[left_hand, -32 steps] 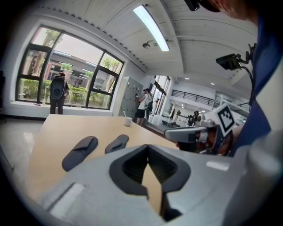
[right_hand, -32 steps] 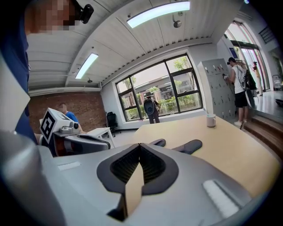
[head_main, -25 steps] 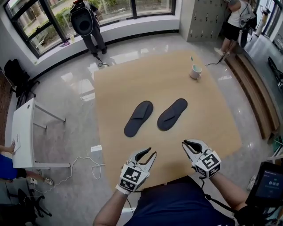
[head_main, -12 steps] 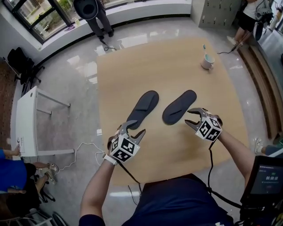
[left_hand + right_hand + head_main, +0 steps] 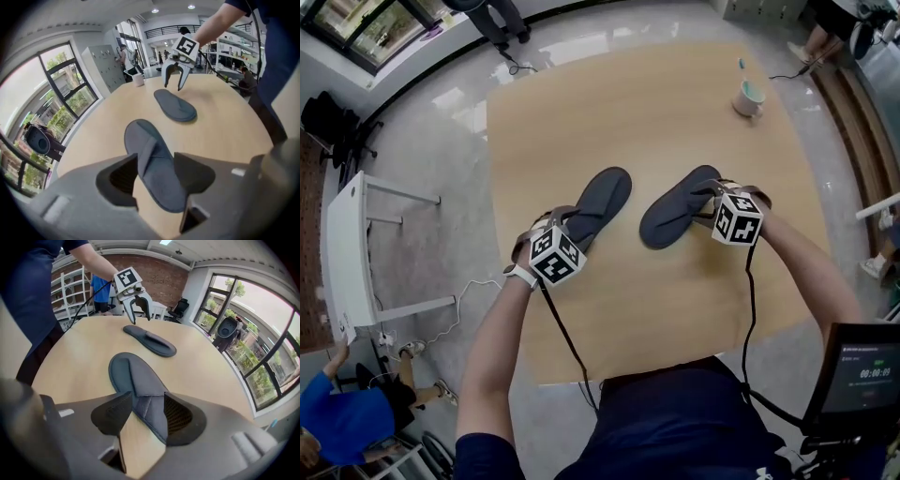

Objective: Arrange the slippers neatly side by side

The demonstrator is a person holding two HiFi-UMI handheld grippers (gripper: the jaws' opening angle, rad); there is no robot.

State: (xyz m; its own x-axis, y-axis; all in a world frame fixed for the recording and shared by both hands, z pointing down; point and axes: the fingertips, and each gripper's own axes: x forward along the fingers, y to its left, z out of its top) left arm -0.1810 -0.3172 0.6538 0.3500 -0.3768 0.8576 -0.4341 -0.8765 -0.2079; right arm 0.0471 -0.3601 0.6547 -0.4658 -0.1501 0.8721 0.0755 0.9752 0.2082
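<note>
Two dark grey slippers lie slanted and apart on the tan table [image 5: 647,309]. The left slipper [image 5: 605,192] [image 5: 157,173] has its near end between the jaws of my left gripper [image 5: 572,223] [image 5: 154,177]. The right slipper [image 5: 670,216] [image 5: 136,380] has its far, strap end between the jaws of my right gripper [image 5: 712,195] [image 5: 146,416]. Both pairs of jaws are opening and straddle their slipper without pressing on it. Each gripper view also shows the other slipper [image 5: 176,105] [image 5: 150,341] and, over it, the other gripper [image 5: 172,78] [image 5: 137,308].
A white mug [image 5: 750,97] [image 5: 138,79] stands at the table's far right. A white side table [image 5: 342,253] is on the floor to the left, with a cable [image 5: 473,328] beside it. A screen [image 5: 862,370] sits at lower right. People stand around the room.
Both grippers have moved from the table's near edge out to the slippers, one over each. Their jaws stand wider than before. The slippers have not shifted.
</note>
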